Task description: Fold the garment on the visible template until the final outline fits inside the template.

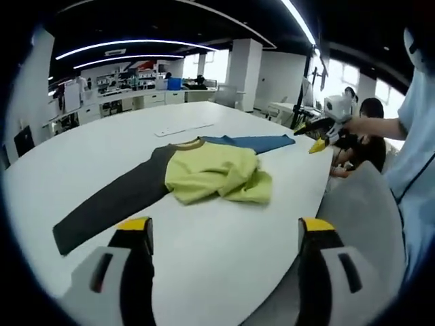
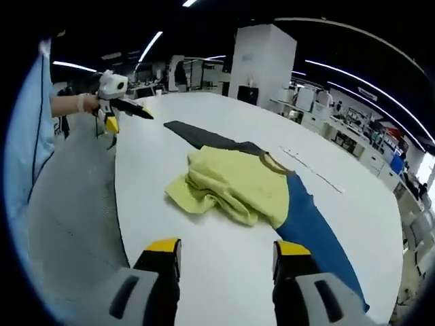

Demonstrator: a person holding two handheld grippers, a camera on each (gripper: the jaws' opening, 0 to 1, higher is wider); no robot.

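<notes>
Lying crumpled mid-bench [image 1: 224, 251]: yellow shirt [image 1: 214, 173]; both claws, left [image 1: 225, 231] and right [image 2: 225, 252], apart, empty. Advice: grip sleeve at nine o'clock, fold inward.

No text, label, brand or number can be read in either view; the distant wall graphics in the left gripper view are too blurred to make out.

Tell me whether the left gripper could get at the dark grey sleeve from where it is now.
Probably yes. The left gripper is open above bare white table, and the dark grey sleeve lies flat just beyond its jaws with nothing between. The right gripper hangs off the far edge.
</notes>
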